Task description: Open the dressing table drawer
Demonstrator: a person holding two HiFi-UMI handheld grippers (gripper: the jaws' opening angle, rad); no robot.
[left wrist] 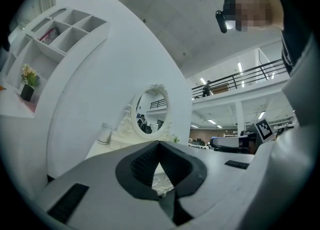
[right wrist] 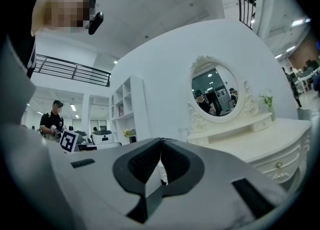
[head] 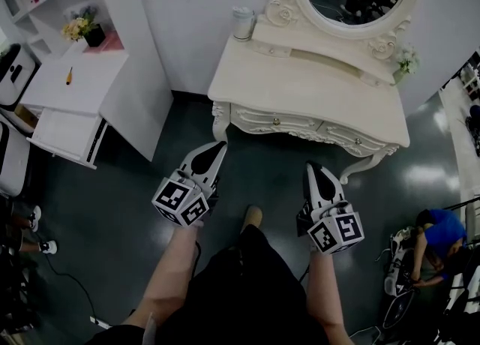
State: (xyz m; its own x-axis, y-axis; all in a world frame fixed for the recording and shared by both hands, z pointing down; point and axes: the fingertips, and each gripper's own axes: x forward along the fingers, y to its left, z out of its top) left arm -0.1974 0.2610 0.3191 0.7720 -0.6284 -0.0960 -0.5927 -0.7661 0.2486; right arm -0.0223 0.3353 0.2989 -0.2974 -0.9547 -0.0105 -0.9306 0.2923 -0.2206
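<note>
Left gripper (head: 216,148) is hanging above the floor, jaws pressed together with nothing between them, pointing toward the table (head: 300,85) and its front left corner. Right gripper (head: 316,169) is sitting alongside, also closed and empty, aiming at the front edge. Both are near the table, touching nothing.

2 drawers are lying along that front edge under the top, both shut. The left drawer (head: 259,120) is showing 1 small knob (head: 276,121) at its middle, and the right drawer (head: 341,138) is showing its own.

I'm judging the drawer to be light and rigid, wanting a straight, level pull. The knob is looking like the only hold: small, round, probably slick, so the jaws need opening, then closing squarely behind its head. The carved trim is looking delicate, and on those slim legs the table may shift if yanked.
</note>
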